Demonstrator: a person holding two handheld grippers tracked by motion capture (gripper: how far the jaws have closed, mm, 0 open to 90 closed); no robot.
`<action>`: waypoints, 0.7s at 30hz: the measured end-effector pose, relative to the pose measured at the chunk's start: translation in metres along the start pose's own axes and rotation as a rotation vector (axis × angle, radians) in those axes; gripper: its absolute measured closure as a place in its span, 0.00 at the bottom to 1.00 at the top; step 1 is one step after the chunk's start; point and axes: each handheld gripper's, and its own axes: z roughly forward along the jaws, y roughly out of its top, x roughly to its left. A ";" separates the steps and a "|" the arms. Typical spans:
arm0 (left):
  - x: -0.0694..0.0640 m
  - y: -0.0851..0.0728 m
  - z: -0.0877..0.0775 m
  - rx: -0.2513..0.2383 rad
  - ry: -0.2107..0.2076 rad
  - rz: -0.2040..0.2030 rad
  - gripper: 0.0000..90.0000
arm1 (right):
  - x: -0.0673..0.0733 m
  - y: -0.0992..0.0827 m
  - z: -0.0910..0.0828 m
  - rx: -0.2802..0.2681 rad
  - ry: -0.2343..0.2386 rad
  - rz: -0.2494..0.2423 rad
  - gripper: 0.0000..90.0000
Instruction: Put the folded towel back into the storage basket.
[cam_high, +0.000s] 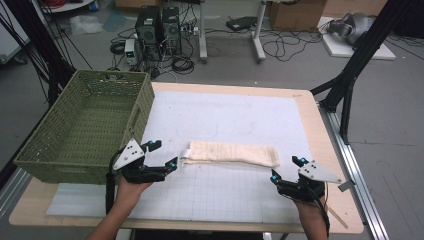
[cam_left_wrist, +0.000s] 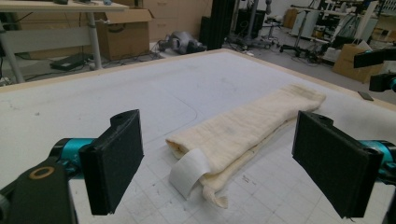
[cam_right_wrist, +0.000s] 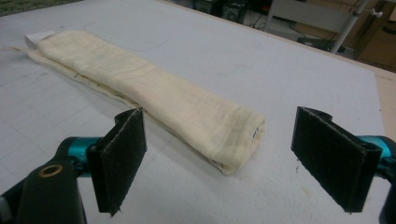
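A cream cloth (cam_high: 231, 153) lies folded into a long narrow strip across the white gridded mat (cam_high: 225, 120), with a white label (cam_high: 186, 153) at its left end. My left gripper (cam_high: 161, 155) stands open just left of that end, nothing between its pads; in the left gripper view the cloth (cam_left_wrist: 243, 128) and label (cam_left_wrist: 187, 171) lie ahead of the open gripper (cam_left_wrist: 229, 163). My right gripper (cam_high: 287, 168) is open just off the cloth's right end. The right gripper view shows that end of the cloth (cam_right_wrist: 154, 95) lying ahead of the wide gripper (cam_right_wrist: 233, 158).
A green woven basket (cam_high: 45, 150) stands on the table's left side, close behind my left hand. The wooden table edge (cam_high: 330, 150) runs along the right, with black frame legs (cam_high: 350, 85) beyond. Cables and computer boxes (cam_high: 160, 30) sit on the floor behind.
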 end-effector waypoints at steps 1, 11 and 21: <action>0.000 0.000 0.000 0.000 0.000 0.000 0.18 | 0.000 0.000 0.000 -0.001 0.003 -0.001 0.19; 0.001 0.000 -0.001 -0.002 0.004 -0.011 0.18 | 0.000 0.000 0.000 -0.002 0.004 0.003 0.19; -0.001 0.000 0.000 0.001 -0.015 -0.033 0.18 | 0.000 0.000 0.001 -0.006 0.005 -0.004 0.19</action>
